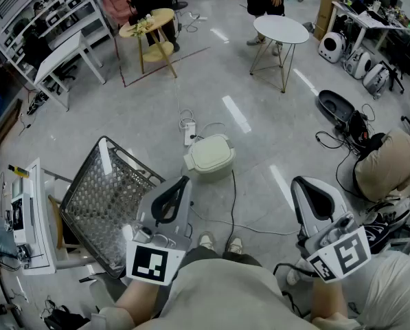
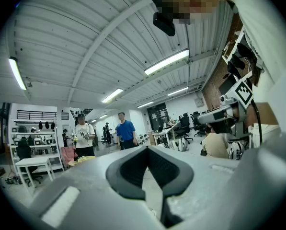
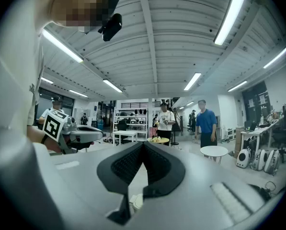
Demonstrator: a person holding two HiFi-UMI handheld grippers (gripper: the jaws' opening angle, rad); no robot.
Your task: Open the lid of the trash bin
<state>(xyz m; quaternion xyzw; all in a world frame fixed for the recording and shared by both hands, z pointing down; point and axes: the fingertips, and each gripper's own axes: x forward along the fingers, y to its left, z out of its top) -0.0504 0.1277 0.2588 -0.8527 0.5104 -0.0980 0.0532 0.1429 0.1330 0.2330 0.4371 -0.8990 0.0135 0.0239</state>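
Observation:
The trash bin is a small cream box with its lid down, standing on the grey floor straight ahead of me. My left gripper is held low at the left, its tip just short of the bin's near left corner. My right gripper is off to the bin's right, well apart from it. Both point up and forward over the room, and each pair of jaws meets at the tip with nothing between. In the left gripper view the left gripper looks shut, and the right gripper does too in the right gripper view. The bin cannot be made out in either gripper view.
A wire mesh basket lies tipped at my left. A power strip and a black cable run past the bin. Bags and gear crowd the right. Farther off stand a white round table, a yellow table and people.

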